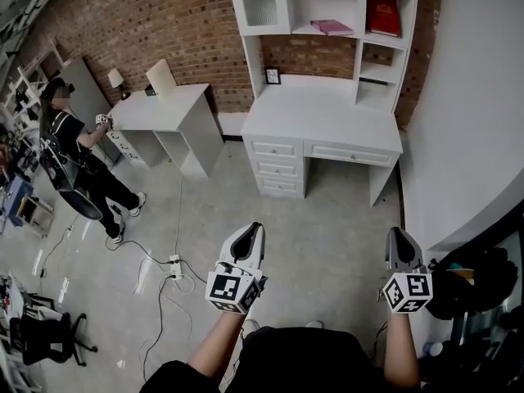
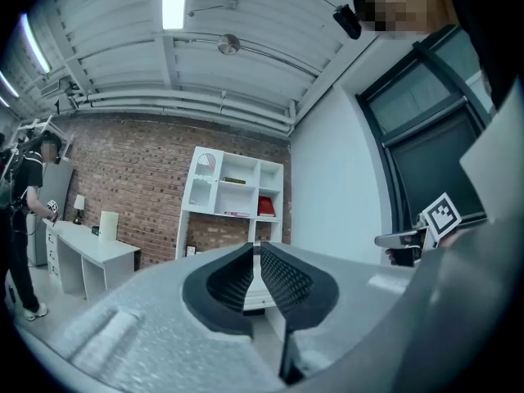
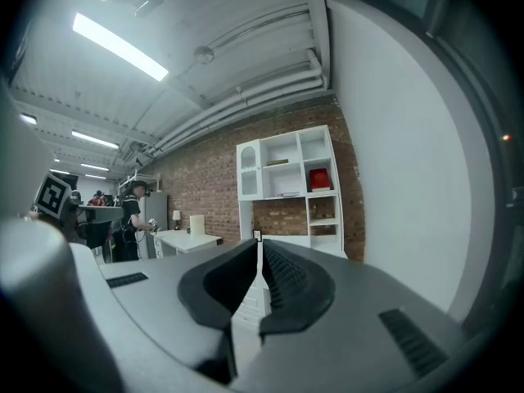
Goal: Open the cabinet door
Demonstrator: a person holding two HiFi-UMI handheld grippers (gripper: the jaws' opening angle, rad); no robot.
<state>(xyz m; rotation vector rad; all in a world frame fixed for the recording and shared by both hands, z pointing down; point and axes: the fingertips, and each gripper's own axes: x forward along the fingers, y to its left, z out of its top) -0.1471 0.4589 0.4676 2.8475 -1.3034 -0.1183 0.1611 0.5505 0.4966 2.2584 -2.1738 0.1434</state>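
A white desk (image 1: pixel 323 121) with a shelf unit on top stands against the brick wall, well ahead of me. The unit's cabinet door (image 1: pixel 260 5) is the glass-paned panel at its upper left, and it is closed; it also shows small in the left gripper view (image 2: pixel 205 178) and the right gripper view (image 3: pixel 248 170). My left gripper (image 1: pixel 255 229) and right gripper (image 1: pixel 397 232) are held level over the floor, far short of the desk. Both are shut with nothing between the jaws, as the left gripper (image 2: pixel 255 252) and right gripper (image 3: pixel 259 248) show in their own views.
Another person (image 1: pixel 78 150) stands at a second white desk (image 1: pixel 164 109) at the left. Cables and a power strip (image 1: pixel 172 260) lie on the floor ahead left. A white wall (image 1: pixel 467 121) runs along the right. A black chair (image 1: pixel 41 334) sits lower left.
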